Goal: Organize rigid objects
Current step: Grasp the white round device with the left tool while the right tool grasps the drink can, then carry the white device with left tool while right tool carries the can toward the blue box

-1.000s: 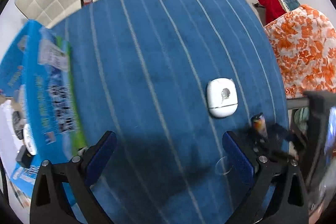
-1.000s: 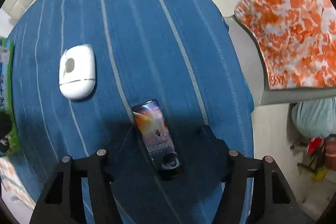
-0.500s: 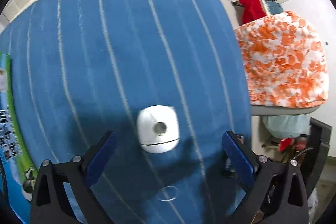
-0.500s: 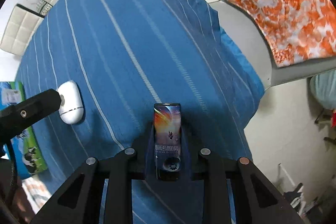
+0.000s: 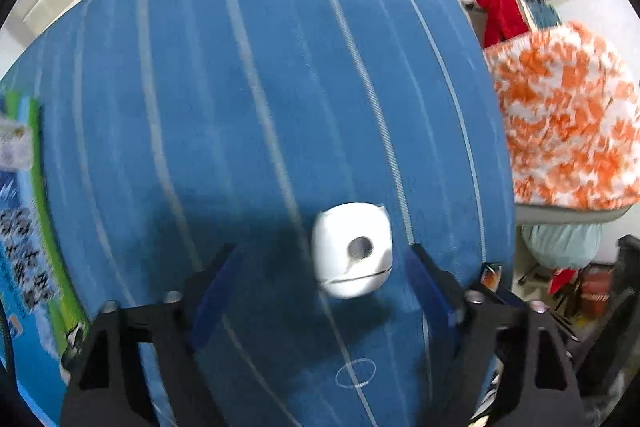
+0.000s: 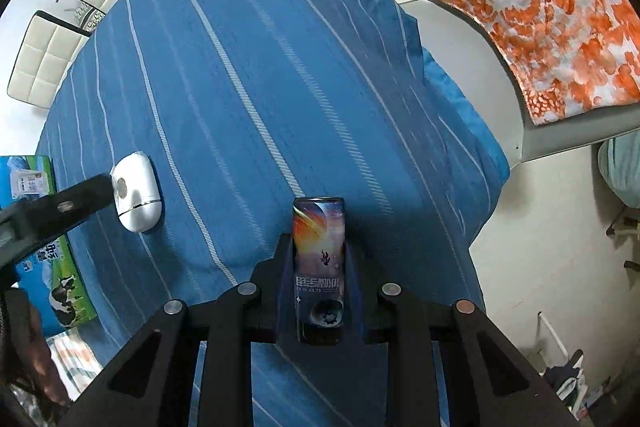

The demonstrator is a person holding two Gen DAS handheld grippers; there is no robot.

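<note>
Here the right gripper has its fingers pressed against both sides of a slim printed can, held above the blue striped cloth that covers the worktop. The left gripper hangs over the same cloth with its fingers spread wide, and a white rounded case lies between them, nearer the right finger; whether they touch it cannot be told. A blue and green carton sits at the cloth's left edge.
</note>
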